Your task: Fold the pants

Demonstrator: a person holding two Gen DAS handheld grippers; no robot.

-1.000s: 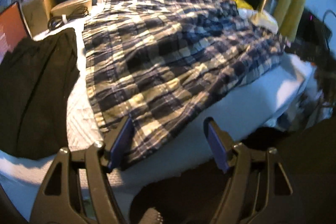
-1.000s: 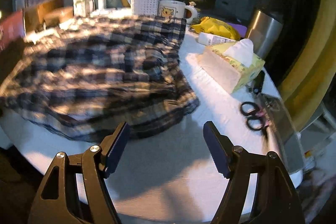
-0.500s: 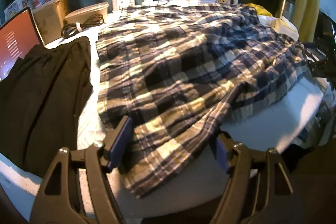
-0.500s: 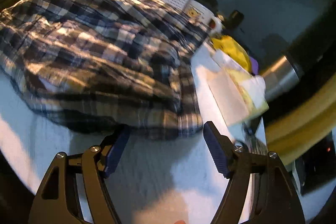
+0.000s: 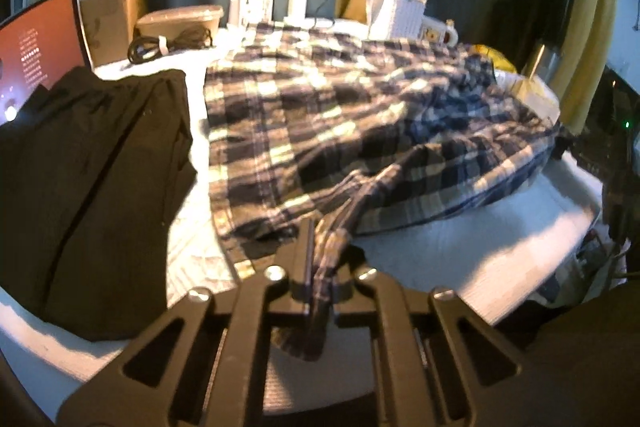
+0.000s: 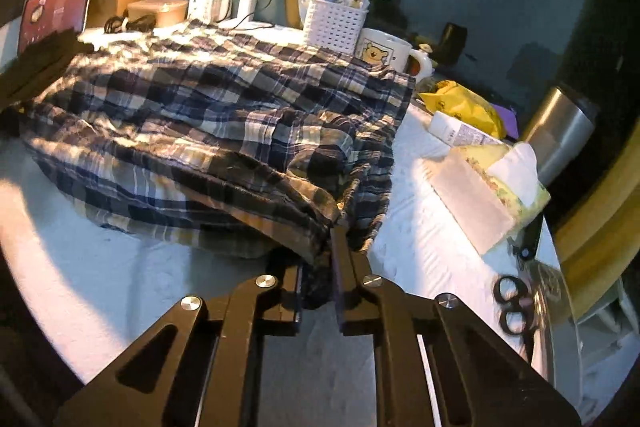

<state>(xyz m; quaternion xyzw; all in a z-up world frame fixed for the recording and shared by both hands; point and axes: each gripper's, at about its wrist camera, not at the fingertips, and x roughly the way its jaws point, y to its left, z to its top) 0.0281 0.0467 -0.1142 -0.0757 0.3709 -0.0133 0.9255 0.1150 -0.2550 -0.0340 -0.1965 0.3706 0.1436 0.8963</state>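
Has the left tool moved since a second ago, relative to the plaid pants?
Yes. The left tool moved forward onto the near edge of the blue-and-cream plaid pants and shut on it; the black folded garment stays beside it.

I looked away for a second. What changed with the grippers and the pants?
Both grippers moved in and shut on the near edge of the plaid pants: left gripper, right gripper. Before, both jaws stood open. The black garment and tissue box stayed put.

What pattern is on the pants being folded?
Plaid pants: navy, dark and cream checks. The right wrist view shows it best.
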